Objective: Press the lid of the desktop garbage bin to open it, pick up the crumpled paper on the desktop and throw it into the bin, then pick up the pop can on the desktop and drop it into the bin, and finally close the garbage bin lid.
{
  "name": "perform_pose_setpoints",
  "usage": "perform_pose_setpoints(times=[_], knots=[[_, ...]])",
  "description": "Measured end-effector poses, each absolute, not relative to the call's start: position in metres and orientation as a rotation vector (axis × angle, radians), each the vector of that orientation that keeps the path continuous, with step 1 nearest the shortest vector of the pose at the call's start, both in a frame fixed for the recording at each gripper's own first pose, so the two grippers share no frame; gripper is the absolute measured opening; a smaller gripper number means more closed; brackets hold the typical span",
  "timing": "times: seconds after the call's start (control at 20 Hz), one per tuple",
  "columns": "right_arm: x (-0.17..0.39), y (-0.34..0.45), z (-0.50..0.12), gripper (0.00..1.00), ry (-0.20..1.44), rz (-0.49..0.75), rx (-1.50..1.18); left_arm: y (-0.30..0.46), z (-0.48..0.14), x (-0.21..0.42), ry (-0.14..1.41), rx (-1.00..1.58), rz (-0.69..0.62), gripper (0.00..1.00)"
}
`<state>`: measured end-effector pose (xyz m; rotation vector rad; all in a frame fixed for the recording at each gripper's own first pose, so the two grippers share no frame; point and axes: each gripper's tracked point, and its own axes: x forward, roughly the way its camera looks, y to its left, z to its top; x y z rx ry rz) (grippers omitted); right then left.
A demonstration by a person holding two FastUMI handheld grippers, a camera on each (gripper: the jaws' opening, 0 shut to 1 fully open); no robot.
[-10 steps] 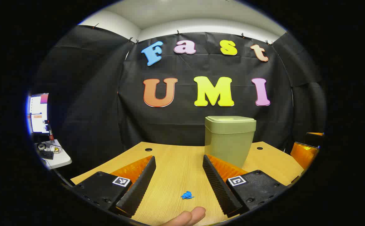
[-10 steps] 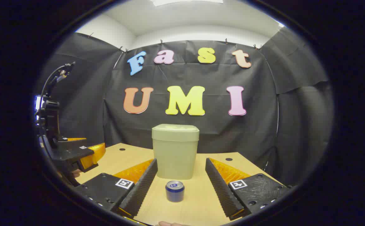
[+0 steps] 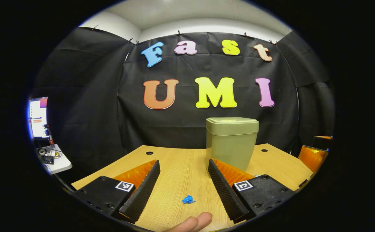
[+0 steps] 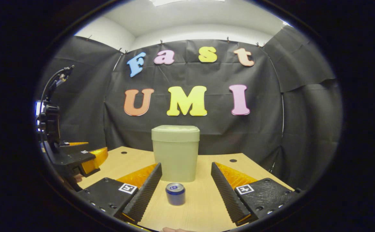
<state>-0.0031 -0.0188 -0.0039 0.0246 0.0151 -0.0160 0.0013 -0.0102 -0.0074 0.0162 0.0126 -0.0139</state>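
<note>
In the left gripper view we see our left gripper with its jaws spread wide and holding nothing; the small blue crumpled paper lies on the wooden table between them, touching neither, and the green bin with its lid down stands upright beyond the right-hand jaw. In the right gripper view our right gripper is likewise wide apart and empty, the can standing upright between its jaws, with the bin just behind it, centred past the gap.
</note>
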Motion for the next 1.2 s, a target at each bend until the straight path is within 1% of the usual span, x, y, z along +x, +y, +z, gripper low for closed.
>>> perform_pose_setpoints(times=[0.25, 0.3, 0.5, 0.55, 0.85, 0.9, 1.0, 1.05, 1.1, 1.15, 1.2], knots=[[-0.004, -0.02, -0.006, 0.95, 0.026, -0.016, 0.036, -0.009, -0.006, 0.001, 0.006, 0.016, -0.017, 0.97], [-0.004, -0.02, -0.005, 0.98, 0.026, -0.016, 0.037, -0.01, -0.007, 0.0, 0.005, 0.016, -0.02, 0.97], [-0.004, -0.023, -0.002, 0.98, 0.019, -0.022, 0.028, -0.012, -0.007, 0.0, 0.005, 0.018, -0.025, 0.97], [-0.005, -0.023, -0.002, 0.95, 0.019, -0.022, 0.028, -0.012, -0.007, -0.001, 0.006, 0.018, -0.026, 0.97], [-0.003, -0.027, -0.003, 0.95, 0.024, -0.027, 0.033, -0.016, -0.009, -0.001, 0.012, 0.011, -0.041, 0.97], [-0.002, -0.028, -0.002, 0.98, 0.024, -0.029, 0.033, -0.016, -0.01, -0.001, 0.013, 0.01, -0.044, 0.97], [-0.001, -0.029, 0.0, 0.98, 0.02, -0.034, 0.036, -0.017, -0.01, 0.0, 0.013, 0.011, -0.045, 0.97], [0.0, -0.03, 0.001, 0.95, 0.016, -0.036, 0.037, -0.017, -0.011, 0.0, 0.015, 0.012, -0.046, 0.97], [0.002, -0.03, 0.003, 0.95, 0.014, -0.04, 0.042, -0.018, -0.011, 0.0, 0.016, 0.013, -0.048, 0.97], [0.003, -0.031, 0.004, 0.98, 0.013, -0.046, 0.048, -0.019, -0.011, 0.001, 0.018, 0.013, -0.05, 0.97], [0.006, -0.032, 0.005, 0.98, 0.015, -0.053, 0.055, -0.018, -0.013, 0.0, 0.019, 0.015, -0.049, 0.97]])
